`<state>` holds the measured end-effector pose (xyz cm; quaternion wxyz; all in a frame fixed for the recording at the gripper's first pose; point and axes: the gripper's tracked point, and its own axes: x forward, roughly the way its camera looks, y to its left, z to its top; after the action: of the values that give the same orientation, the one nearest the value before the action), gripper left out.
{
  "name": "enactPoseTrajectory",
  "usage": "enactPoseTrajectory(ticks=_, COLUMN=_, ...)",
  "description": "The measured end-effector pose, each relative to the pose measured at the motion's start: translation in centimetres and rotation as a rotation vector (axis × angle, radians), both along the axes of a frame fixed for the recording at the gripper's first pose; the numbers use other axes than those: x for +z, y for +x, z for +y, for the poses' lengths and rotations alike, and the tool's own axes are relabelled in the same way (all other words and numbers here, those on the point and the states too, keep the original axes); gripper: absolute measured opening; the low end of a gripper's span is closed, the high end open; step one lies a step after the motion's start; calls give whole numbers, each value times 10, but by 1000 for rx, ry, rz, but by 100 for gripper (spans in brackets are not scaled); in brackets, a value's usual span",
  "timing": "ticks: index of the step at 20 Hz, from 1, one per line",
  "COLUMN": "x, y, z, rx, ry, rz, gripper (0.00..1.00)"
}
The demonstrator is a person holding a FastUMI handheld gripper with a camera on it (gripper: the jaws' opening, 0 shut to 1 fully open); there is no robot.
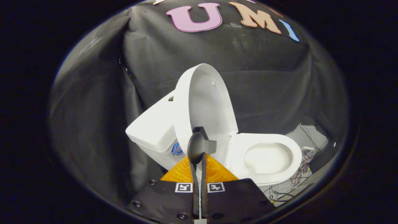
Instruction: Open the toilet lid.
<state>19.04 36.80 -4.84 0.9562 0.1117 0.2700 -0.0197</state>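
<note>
In the gripper view, the toilet lid (203,105) is standing raised, near upright and leaning slightly toward the upper left of the frame, where the tank (154,127) is sitting behind it. The lid's long axis is running from its hinge end, low at the frame's centre, up to its rounded top edge near the upper middle. Its hollow inner face is turning toward the right side of the frame, facing out over the seat (267,157), which is lying flat at centre right with the bowl opening showing inside it.

The gripper (200,155) is rising from the bottom centre of the frame, its two fingers (194,183) lying pressed almost together with only a thin slit between them, and nothing is sitting between them along their length. Their rounded tips are ending just in front of the lid's lower rim; whether they are touching it cannot be told. The lid is lying just beyond and above the fingertips, the seat beyond them to the right. Loose wires (300,175) are trailing on the floor at the lower right, beside the toilet's base.
</note>
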Motion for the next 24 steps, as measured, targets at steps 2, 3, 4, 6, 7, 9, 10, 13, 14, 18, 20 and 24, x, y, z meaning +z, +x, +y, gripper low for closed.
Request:
enactPoseTrajectory(ticks=2, x=-1, y=1, z=4, rx=2, ry=-26, rz=-3, gripper=3)
enactPoseTrajectory(ticks=3, x=1, y=2, z=5, rx=0, ry=-36, rz=-6, gripper=3)
enactPoseTrajectory(ticks=4, x=0, y=2, z=6, rx=-5, ry=-40, rz=-9, gripper=3)
enactPoseTrajectory(ticks=6, x=3, y=1, z=8, rx=-11, ry=-69, rz=-18, gripper=3)
enactPoseTrajectory(ticks=7, x=3, y=1, z=10, rx=-13, ry=-96, rz=-26, gripper=3)
enactPoseTrajectory(ticks=9, x=2, y=-2, z=13, rx=-34, ry=-135, rz=-39, gripper=3)
enactPoseTrajectory(ticks=10, x=-1, y=-4, z=13, rx=-52, ry=-140, rz=-43, gripper=3)
enactPoseTrajectory(ticks=13, x=0, y=-1, z=11, rx=-66, ry=-105, rz=-50, gripper=3)
enactPoseTrajectory(ticks=14, x=-2, y=-1, z=12, rx=-67, ry=-97, rz=-40, gripper=7)
enactPoseTrajectory(ticks=18, x=-4, y=0, z=12, rx=-19, ry=-109, rz=-56, gripper=24)
enactPoseTrajectory(ticks=20, x=-7, y=-6, z=15, rx=3, ry=-130, rz=-59, gripper=36)
enactPoseTrajectory(ticks=24, x=-16, y=-17, z=7, rx=25, ry=-161, rz=-79, gripper=68)
